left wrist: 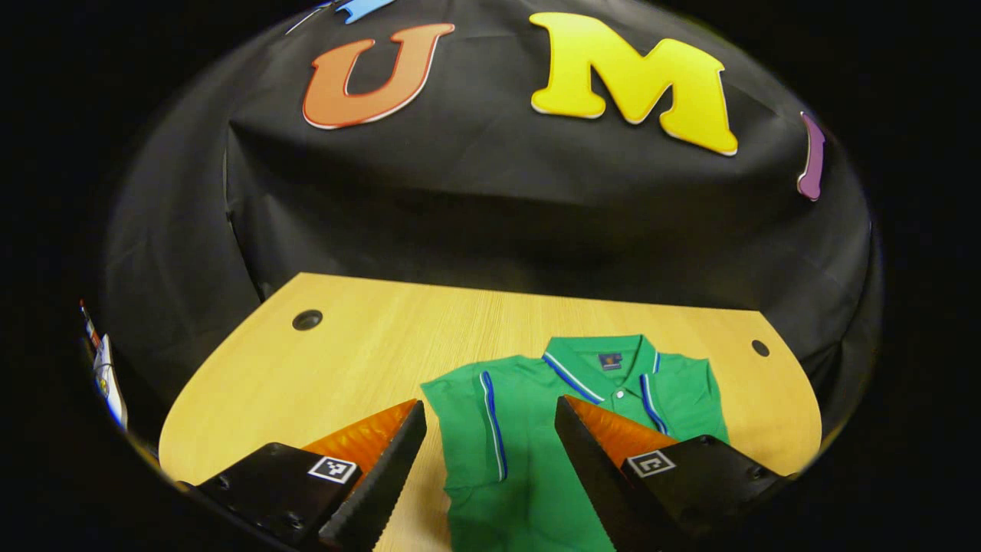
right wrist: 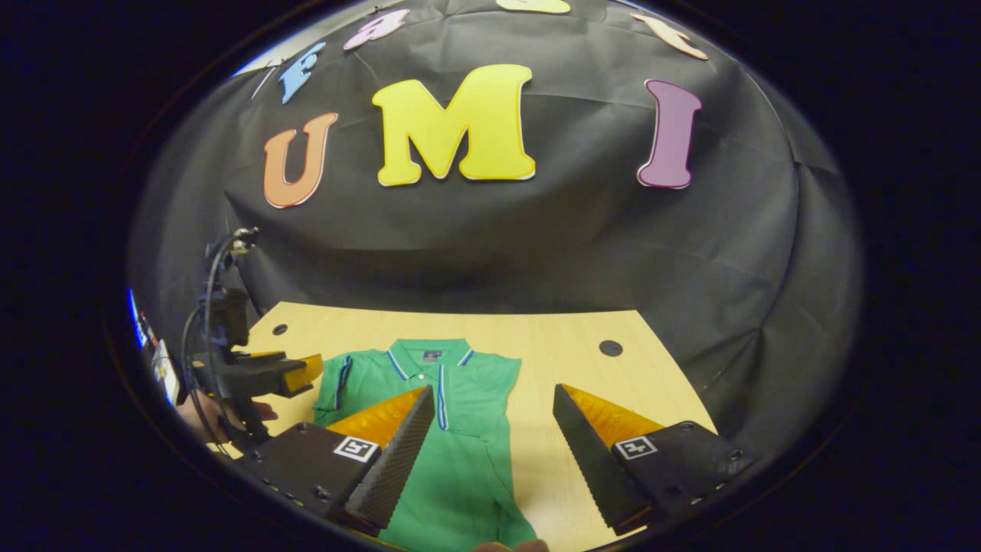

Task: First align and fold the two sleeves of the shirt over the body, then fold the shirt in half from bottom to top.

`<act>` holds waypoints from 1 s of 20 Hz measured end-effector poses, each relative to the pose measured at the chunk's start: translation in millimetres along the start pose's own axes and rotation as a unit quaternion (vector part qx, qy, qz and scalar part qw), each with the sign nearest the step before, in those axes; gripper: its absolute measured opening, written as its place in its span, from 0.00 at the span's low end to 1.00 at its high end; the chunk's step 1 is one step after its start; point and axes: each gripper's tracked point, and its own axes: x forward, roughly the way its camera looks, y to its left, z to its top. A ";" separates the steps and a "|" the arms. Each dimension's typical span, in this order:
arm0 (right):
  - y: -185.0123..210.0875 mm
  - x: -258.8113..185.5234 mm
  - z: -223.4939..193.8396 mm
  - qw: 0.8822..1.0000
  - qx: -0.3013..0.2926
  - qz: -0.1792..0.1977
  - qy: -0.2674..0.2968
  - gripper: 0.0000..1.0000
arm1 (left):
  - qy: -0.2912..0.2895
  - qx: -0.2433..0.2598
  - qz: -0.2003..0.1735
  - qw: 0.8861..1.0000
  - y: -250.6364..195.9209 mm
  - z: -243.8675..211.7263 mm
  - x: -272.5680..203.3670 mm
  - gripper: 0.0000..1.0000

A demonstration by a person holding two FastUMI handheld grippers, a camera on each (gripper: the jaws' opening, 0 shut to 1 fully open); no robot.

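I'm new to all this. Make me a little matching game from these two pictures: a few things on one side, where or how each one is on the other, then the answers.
Things:
1. green shirt
2. left tool
3. right tool
4. cable hole

States or places:
A. open, held above the shirt's right edge and bare table
B. in the far left part of the wooden table
C. lying flat, collar toward the booth wall
D. open, held above the shirt's striped sleeve side

Pairs: 1-C, 2-D, 3-A, 4-B
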 end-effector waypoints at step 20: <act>-0.2 36.4 -30.4 0.998 0.040 0.011 0.049 0.96 | 0.094 0.044 -0.021 0.994 18.8 -51.1 84.8 0.37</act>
